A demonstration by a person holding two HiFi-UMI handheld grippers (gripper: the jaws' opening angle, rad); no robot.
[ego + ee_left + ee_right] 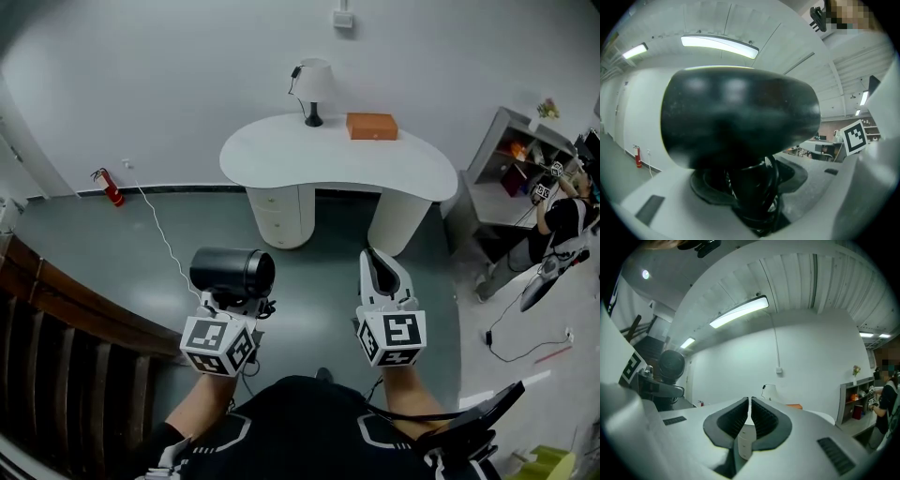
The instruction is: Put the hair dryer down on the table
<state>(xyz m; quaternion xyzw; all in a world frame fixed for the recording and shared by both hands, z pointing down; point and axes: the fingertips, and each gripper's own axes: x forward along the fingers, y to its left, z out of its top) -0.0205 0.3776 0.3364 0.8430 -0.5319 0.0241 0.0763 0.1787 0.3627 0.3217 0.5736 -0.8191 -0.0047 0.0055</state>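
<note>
Left hand-held gripper (pixel 231 302) pinches hair dryer (pixel 232 272) by its handle (pixel 750 197); judged rigid, top-heavy, smooth. Right hand-held gripper (pixel 377 262) pressed together, empty.

No legible text or numbers.

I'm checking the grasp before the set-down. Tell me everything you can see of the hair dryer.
The hair dryer is black, with a smooth, plastic-looking barrel lying level and crosswise, a round end facing right in the head view. Its handle points down between the jaws of the left gripper, which grip it, with a black cord looped round it. It is held in the air over the grey floor, short of the white table; nothing else touches it.
</note>
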